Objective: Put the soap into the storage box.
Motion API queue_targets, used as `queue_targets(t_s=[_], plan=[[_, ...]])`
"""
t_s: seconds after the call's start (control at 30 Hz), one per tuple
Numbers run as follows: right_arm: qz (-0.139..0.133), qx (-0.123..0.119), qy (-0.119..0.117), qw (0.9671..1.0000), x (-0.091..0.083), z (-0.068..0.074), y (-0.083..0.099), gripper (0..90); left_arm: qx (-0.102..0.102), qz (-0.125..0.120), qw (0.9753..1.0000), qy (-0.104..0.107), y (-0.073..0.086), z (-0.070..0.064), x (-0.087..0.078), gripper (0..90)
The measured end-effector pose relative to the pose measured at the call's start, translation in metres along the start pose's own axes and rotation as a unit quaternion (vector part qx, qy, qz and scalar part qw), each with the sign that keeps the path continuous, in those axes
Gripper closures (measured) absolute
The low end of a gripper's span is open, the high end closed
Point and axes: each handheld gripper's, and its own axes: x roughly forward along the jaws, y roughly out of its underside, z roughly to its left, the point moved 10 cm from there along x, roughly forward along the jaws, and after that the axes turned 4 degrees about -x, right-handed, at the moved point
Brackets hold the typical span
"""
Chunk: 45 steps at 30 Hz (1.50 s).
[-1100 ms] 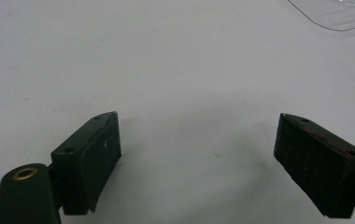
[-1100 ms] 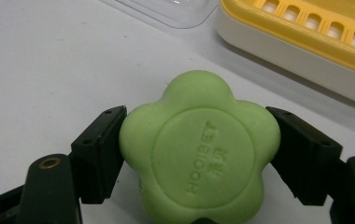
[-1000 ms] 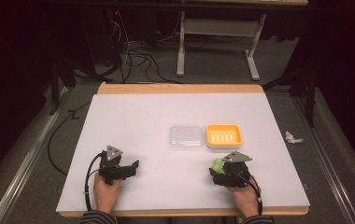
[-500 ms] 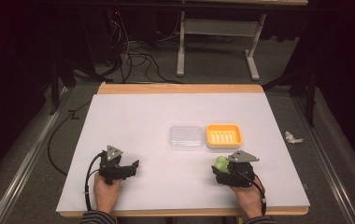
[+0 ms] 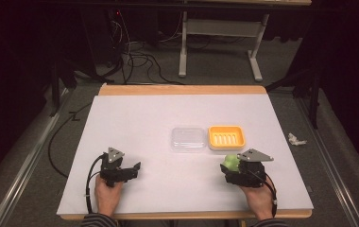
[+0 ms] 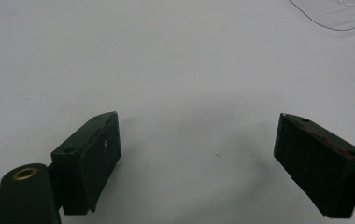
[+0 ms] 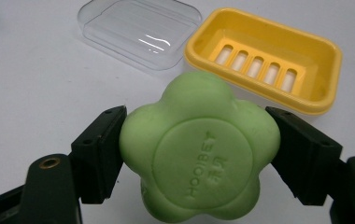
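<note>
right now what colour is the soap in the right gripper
Light green; the soap shows best in the right gripper view.

The white-topped table (image 5: 177, 118) is evenly lit from overhead while the room behind sits dark; glare streaks the clear plastic lid (image 7: 138, 32), and shadows stay soft.

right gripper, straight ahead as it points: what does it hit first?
Most likely the yellow soap dish, straight ahead of the right gripper and the green soap it holds. Depth is unclear.
</note>
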Motion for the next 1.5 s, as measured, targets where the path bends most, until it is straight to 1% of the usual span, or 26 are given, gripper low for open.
queue_targets(t_s=[0.07,0.1,0.17,0.2,0.27,0.33,0.4,0.5,0.53,0.73,0.77,0.83,0.9,1.0,1.2,1.3,1.5], plan=[[-0.002,0.001,0.001,1.0,-0.002,-0.003,-0.001,25.3,0.0,0.001,1.0,0.0,0.0,0.0,0.0,15.4],[-0.003,0.005,0.001,1.0,-0.004,-0.004,-0.002,25.3,0.0,0.001,1.0,0.0,0.0,0.0,0.0,15.4],[-0.003,0.004,0.002,1.0,-0.005,-0.006,-0.002,25.3,0.0,0.001,1.0,0.0,0.0,0.0,0.0,15.4],[-0.004,0.009,0.002,0.9999,-0.008,-0.009,-0.004,25.3,0.0,0.001,1.0,0.0,0.0,0.0,0.0,15.4],[-0.006,0.009,0.004,0.9999,-0.009,-0.012,-0.006,25.3,-0.001,0.002,1.0,0.0,0.0,0.0,0.0,15.4],[-0.007,0.012,0.004,0.9999,-0.009,-0.015,-0.008,25.3,0.003,0.002,1.0,-0.001,0.001,0.0,0.0,15.4],[-0.007,0.016,0.004,0.9998,-0.008,-0.016,-0.011,25.3,0.0,0.001,1.0,0.0,0.0,0.0,0.0,15.4],[-0.006,0.014,0.002,0.9999,-0.006,-0.019,-0.015,25.3,0.0,0.002,1.0,0.0,0.001,0.0,0.0,15.4],[-0.008,0.018,0.002,0.9998,-0.005,-0.019,-0.017,25.3,0.0,0.002,1.0,0.0,0.001,0.0,0.0,15.4],[-0.01,0.022,-0.003,0.9997,-0.002,-0.024,-0.024,25.3,-0.002,0.0,1.0,0.0,0.0,0.0,0.0,15.4],[-0.015,0.029,-0.008,0.9995,-0.002,-0.026,-0.027,25.3,-0.001,0.0,1.0,0.0,0.0,0.0,0.0,15.4],[-0.014,0.032,-0.005,0.9994,-0.002,-0.029,-0.029,25.3,-0.001,0.001,1.0,0.001,0.0,0.0,0.0,15.4],[-0.011,0.029,0.001,0.9995,-0.001,-0.032,-0.03,25.3,-0.001,0.001,1.0,0.001,0.0,-0.001,0.0,15.4],[-0.009,0.036,-0.001,0.9993,0.001,-0.036,-0.03,25.3,0.0,0.001,1.0,0.001,0.0,0.0,0.0,15.4],[-0.012,0.046,-0.002,0.9989,0.004,-0.042,-0.033,25.3,0.0,0.001,1.0,0.001,0.0,0.0,0.0,15.4],[-0.016,0.057,-0.003,0.9982,0.005,-0.046,-0.036,25.3,0.0,0.001,1.0,0.001,0.0,0.0,0.0,15.4],[-0.01,0.059,-0.001,0.9982,0.008,-0.052,-0.039,25.3,-0.001,0.001,1.0,0.001,0.0,0.0,0.0,15.4]])
